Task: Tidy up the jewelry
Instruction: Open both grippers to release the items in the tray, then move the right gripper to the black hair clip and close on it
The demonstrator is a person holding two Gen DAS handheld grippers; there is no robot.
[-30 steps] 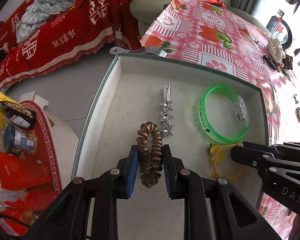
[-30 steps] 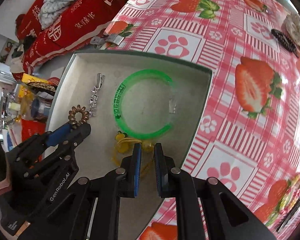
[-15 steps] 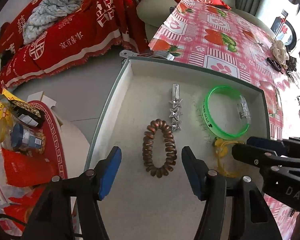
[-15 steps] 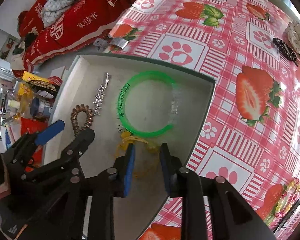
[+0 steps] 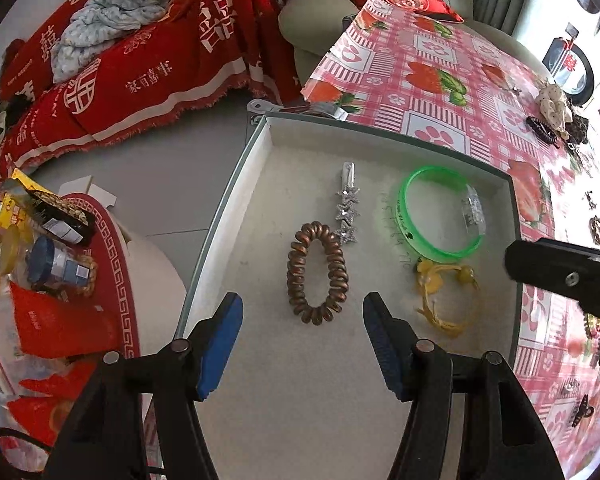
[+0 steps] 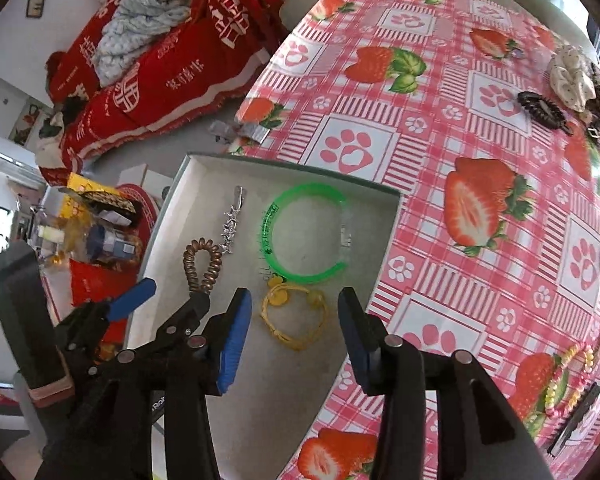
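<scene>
A shallow grey box [image 5: 244, 184] [image 6: 384, 248] lies at the table's corner. In it lie a copper coil hair tie [image 5: 317, 272] [image 6: 202, 265], a silver star clip [image 5: 347, 210] [image 6: 233, 222], a green bangle [image 5: 440, 216] [image 6: 304, 234] and a yellow cord bracelet [image 5: 444, 298] [image 6: 294, 316]. My left gripper [image 5: 302, 320] [image 6: 168, 294] hangs above the coil tie, jaws opening, nothing pressed between them. My right gripper [image 6: 294, 330] hovers over the yellow bracelet, jaws opening, pads clear of it; its finger [image 5: 564, 276] shows at the right of the left wrist view.
More jewelry lies on the strawberry tablecloth [image 6: 440, 92]: a dark hair claw [image 6: 542, 110], a cream scrunchie [image 6: 572, 78], a beaded strand [image 6: 568, 376], a brown ring [image 5: 598, 230]. Left of the table stand a red-covered sofa [image 5: 140, 64] and a stool with snacks [image 5: 56, 264].
Both grippers let go and opened: the left off the coil tie, the right off the yellow bracelet. Both items now lie loose in the box, and the right gripper has risen.
</scene>
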